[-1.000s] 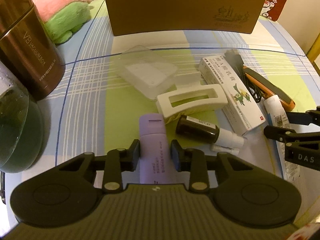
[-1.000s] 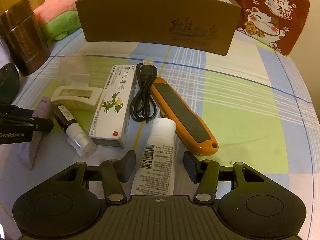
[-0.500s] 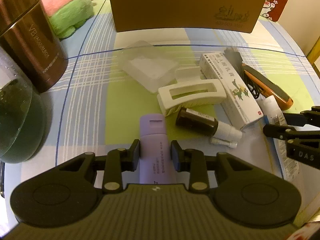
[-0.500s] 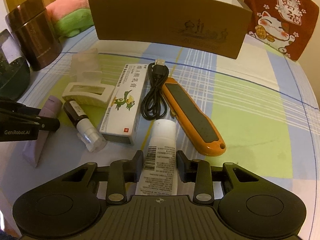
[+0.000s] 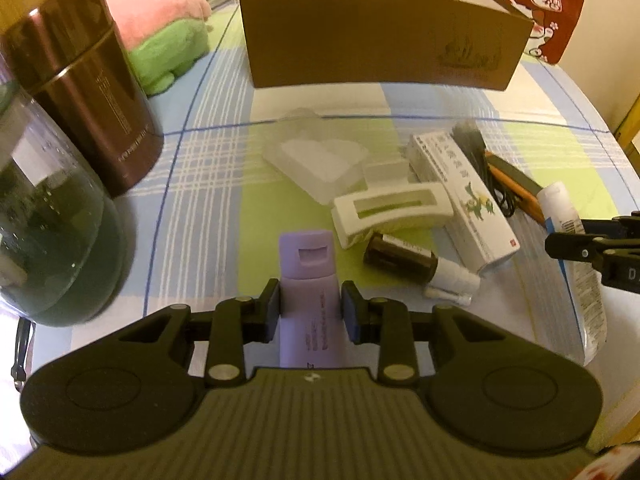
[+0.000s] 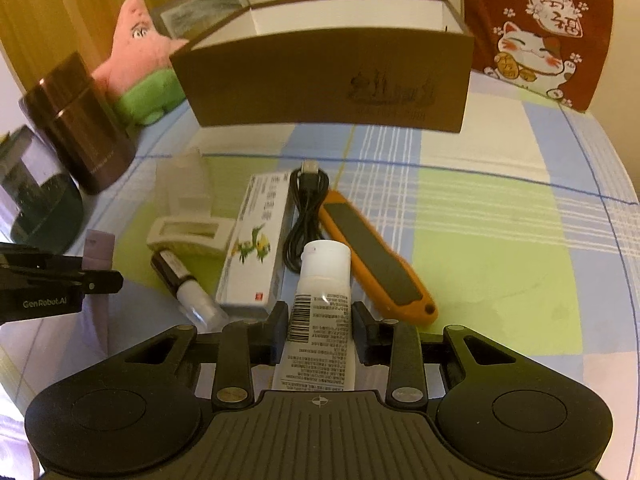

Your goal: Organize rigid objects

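Note:
My left gripper [image 5: 310, 312] is shut on a purple tube [image 5: 307, 276], cap pointing away, held just above the checked tablecloth. My right gripper [image 6: 320, 328] is shut on a white tube [image 6: 325, 280] with a barcode label, its cap raised off the cloth. An open brown box [image 6: 320, 76] with a white inside stands at the back of the table. Between it and the grippers lie a white hair clip [image 5: 392, 216], a dark spray bottle [image 5: 404, 258], a white medicine carton [image 6: 256, 248], a black USB cable [image 6: 306, 216] and an orange utility knife [image 6: 376, 256].
A clear plastic case [image 5: 316, 160] lies behind the hair clip. At the left stand a brown metal canister [image 5: 88, 104] and a glass jar [image 5: 48, 232] of dark liquid. A pink and green plush [image 5: 160, 40] sits at the back left, a red cat cloth [image 6: 536, 36] at the back right.
The right gripper's jaws closed onto the white tube and rose with it, so the box's inside now shows. The left gripper kept its grip on the purple tube and barely moved.

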`<state>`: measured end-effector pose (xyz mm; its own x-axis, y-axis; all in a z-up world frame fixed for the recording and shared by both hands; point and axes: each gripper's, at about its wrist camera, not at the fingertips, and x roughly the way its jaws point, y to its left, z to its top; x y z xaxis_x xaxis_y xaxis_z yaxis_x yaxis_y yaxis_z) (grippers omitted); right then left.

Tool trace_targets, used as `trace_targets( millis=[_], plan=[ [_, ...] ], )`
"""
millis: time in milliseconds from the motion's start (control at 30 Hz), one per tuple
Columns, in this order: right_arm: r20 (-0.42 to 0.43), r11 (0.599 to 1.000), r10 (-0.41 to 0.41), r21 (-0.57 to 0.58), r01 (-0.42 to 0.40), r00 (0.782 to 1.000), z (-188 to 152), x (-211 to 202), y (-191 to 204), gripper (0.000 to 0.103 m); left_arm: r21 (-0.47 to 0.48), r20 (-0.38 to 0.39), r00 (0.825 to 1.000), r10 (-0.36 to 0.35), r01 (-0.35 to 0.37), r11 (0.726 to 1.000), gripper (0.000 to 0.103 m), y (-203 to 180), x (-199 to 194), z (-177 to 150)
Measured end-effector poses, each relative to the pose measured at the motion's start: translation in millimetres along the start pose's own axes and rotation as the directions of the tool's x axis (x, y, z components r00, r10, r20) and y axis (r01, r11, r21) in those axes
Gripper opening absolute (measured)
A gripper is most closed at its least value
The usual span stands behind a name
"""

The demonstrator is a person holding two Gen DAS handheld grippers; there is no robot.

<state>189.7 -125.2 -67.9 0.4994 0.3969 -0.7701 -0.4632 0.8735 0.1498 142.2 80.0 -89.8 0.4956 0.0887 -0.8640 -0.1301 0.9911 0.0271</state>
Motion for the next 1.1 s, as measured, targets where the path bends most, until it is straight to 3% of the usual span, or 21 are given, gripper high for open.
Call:
trace_targets(
  millis=[600, 1100],
  plan=[
    [0.064, 1.000, 0.012, -0.008, -0.011, 0.998, 16.4, -12.2, -1.4, 0.030, -0.007, 0.112, 0.994, -0.006, 0.007, 1.000, 0.028, -2.7, -28.2, 20.9],
    [0.115, 0.999, 0.028, -0.018, -0.026, 0.993, 33.4, -21.5, -1.6, 0.030, -0.003, 0.155, 0.987, -0.031, 0.032, 0.999, 0.028, -6.4, -42.1, 39.8]
  ],
)
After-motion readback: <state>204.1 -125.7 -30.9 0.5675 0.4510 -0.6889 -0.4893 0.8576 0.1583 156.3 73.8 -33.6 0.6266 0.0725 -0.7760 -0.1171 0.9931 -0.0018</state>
